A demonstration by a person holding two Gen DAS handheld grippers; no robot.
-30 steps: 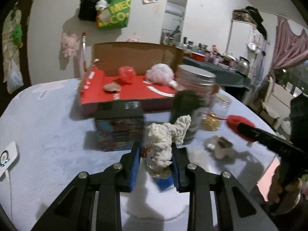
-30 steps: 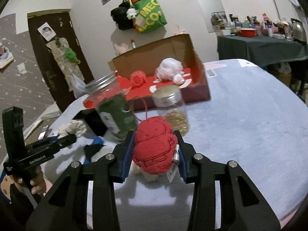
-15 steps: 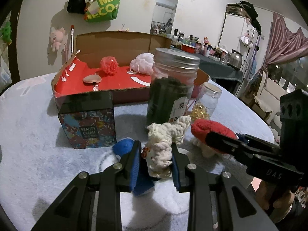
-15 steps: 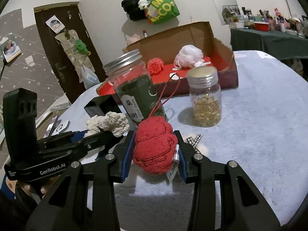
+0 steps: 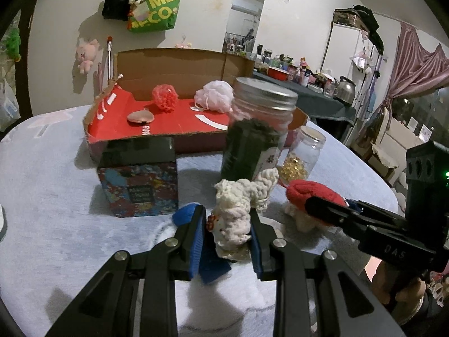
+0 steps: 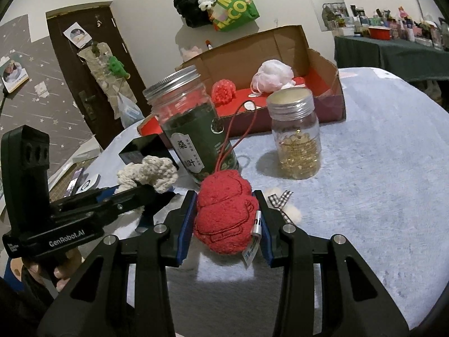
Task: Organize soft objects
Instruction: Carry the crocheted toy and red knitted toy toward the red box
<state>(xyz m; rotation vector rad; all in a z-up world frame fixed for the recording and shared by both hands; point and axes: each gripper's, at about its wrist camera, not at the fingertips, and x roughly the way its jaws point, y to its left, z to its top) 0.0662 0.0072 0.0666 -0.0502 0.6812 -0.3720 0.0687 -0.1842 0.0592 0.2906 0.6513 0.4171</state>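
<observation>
White knit toy (image 5: 234, 213): clamped between the blue pads of the left gripper (image 5: 228, 234), its top poking up above the fingertips; held low over the table, in front of the tall jar.
Left gripper's jaws: closed to a narrow gap, both pads pressed into the knit toy. From the right wrist view the same gripper (image 6: 132, 193) comes in from the left with the toy (image 6: 148, 172) at its tip.
Blue cloth (image 5: 185, 213): a piece shows just left of the left gripper's near finger and under it, lying on the table.
Red plush (image 6: 224, 210): squeezed between the pads of the right gripper (image 6: 226, 224), a white tag hanging by the right-hand pad and a red cord looping up from its top across the tall jar.
Right gripper's jaws: partly closed, gripping the plush on both sides. In the left wrist view it (image 5: 317, 209) reaches in from the right with the plush (image 5: 311, 193) at its tip, close beside the knit toy.
Cream bit with checked bow (image 6: 283, 205): on the table just right of the right gripper; I cannot tell whether it joins the plush.
Tall jar (image 6: 190, 123): upright, metal lid on, dark green contents, just behind both toys.
Small jar (image 6: 296, 132): upright to the right of the tall one, golden beads in its bottom.
Patterned box (image 5: 139, 179): on the table left of the tall jar.
Cardboard box (image 5: 168, 112): further back, open, red inside; a red pouf (image 5: 165, 97) and a pink pouf (image 5: 214, 100) lie in it.
Table (image 6: 378, 168): covered in pale fuzzy cloth.
</observation>
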